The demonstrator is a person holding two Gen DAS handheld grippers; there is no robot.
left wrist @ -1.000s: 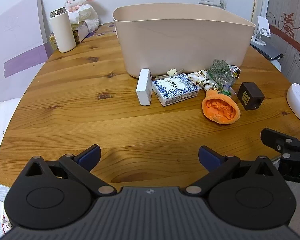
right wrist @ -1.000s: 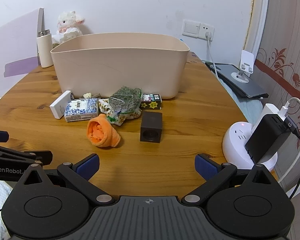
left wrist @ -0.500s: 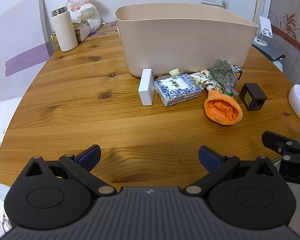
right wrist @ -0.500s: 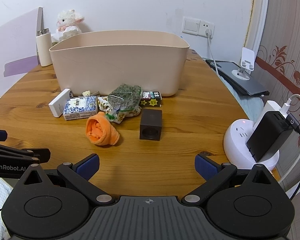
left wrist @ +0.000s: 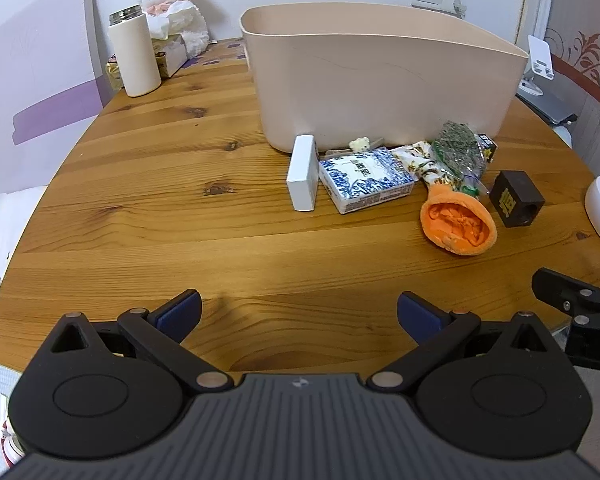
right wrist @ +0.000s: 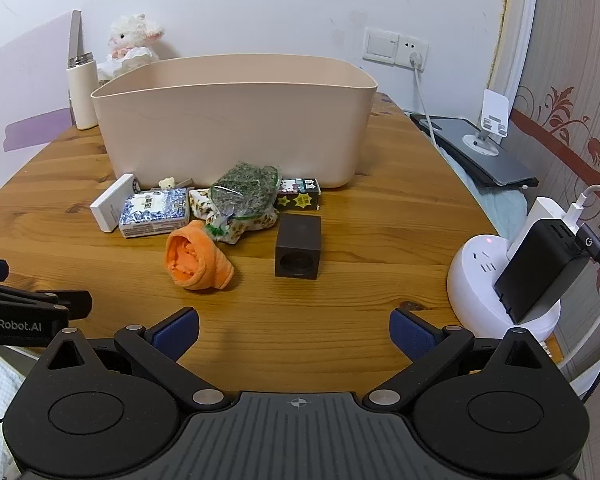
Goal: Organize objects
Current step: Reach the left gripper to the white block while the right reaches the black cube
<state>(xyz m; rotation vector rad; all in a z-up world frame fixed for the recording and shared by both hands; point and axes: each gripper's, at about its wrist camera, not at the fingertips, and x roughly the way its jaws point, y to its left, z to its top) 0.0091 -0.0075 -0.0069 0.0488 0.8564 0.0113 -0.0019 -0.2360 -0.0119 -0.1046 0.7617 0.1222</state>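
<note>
Both grippers advance slightly toward the clutter compared with the earlier frames; no object on the table changes place. The left gripper (left wrist: pixel 299 312) and the right gripper (right wrist: pixel 294 330) hover over the near edge of the wooden table (left wrist: pixel 148 216), each with jaws spread wide and nothing between them.

Judged step: approach, before the first pick. No item appears to be in the bin (right wrist: pixel 236 120) yet, though its floor is hidden behind the wall.

Item positions, all in a cluster against the bin's near wall, at mid-table:
- white box (left wrist: pixel 302 172), rigid, rectangular, at the cluster's left end;
- blue-and-white packet (left wrist: pixel 366 184), boxy, printed paper wrap, touching the white box;
- patterned pouch (right wrist: pixel 240 224), soft, under a crinkled clear bag of green matter (right wrist: pixel 246 192);
- orange cloth (right wrist: pixel 196 258), rolled, fleecy, nearest the grippers;
- dark cube (right wrist: pixel 299 246), hard-edged, with a round recess on its near face, just right of the cloth;
- small printed carton (right wrist: pixel 298 199), against the bin wall.

Next move, as judged: the right gripper lowers over the dark cube or the orange cloth, both standing free of the pile, and closes across opposite sides. The cloth will compress; the cube needs a square grasp.
</note>
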